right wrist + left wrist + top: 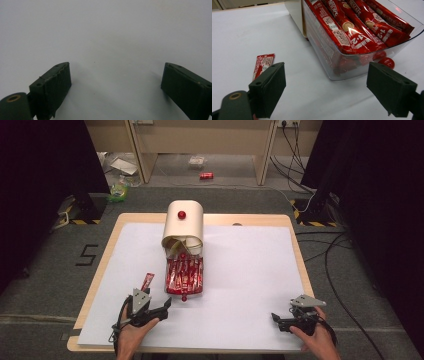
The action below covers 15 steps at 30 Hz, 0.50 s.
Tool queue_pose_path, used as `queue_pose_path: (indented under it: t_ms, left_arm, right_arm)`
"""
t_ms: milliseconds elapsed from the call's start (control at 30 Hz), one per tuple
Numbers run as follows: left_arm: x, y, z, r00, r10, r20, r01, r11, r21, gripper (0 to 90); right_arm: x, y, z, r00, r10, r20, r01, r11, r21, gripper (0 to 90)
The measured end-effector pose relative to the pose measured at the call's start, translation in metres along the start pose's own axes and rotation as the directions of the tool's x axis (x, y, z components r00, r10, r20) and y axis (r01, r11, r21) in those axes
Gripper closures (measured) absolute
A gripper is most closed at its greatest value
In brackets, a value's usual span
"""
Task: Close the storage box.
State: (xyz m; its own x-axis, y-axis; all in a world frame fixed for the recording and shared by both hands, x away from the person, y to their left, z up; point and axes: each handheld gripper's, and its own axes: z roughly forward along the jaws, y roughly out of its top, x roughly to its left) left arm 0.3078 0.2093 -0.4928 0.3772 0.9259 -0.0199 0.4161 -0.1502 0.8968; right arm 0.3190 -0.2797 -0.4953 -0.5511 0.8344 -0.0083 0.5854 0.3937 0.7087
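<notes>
Drawer (362, 67) open and full of sachets; one stray sachet (262, 63) lies unpicked. Left gripper (325, 87) wide beside it, right gripper (116, 87) wide, idle.

My left gripper (159, 309) and right gripper (278, 318) are black, each topped by a grey three-cornered plate; black cables trail back; bare forearms, no sleeves.

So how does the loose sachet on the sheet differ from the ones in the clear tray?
The loose sachet lies alone, flat on the white sheet, beside the left hand-held gripper. The tray sachets are packed side by side inside the clear tray, pulled out of the cream box. The loose one is partly hidden behind a jaw; the tray ones show fully. All are red.
</notes>
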Motion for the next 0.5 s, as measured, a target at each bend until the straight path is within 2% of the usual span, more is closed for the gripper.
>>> queue_pose_path:
  t_ms: [367,500]
  left_arm:
    - [-0.007,0.001,0.011,0.9994,0.032,-0.012,-0.031,0.9993,0.021,16.9]
    - [-0.006,0.002,0.012,0.9996,0.026,-0.014,-0.026,0.9993,0.029,15.8]
  right_arm:
    - [0.000,0.000,0.000,1.0000,0.000,0.000,0.000,1.000,0.000,9.6]
    - [0.000,0.000,0.000,1.0000,0.001,0.000,-0.001,1.000,0.000,9.6]
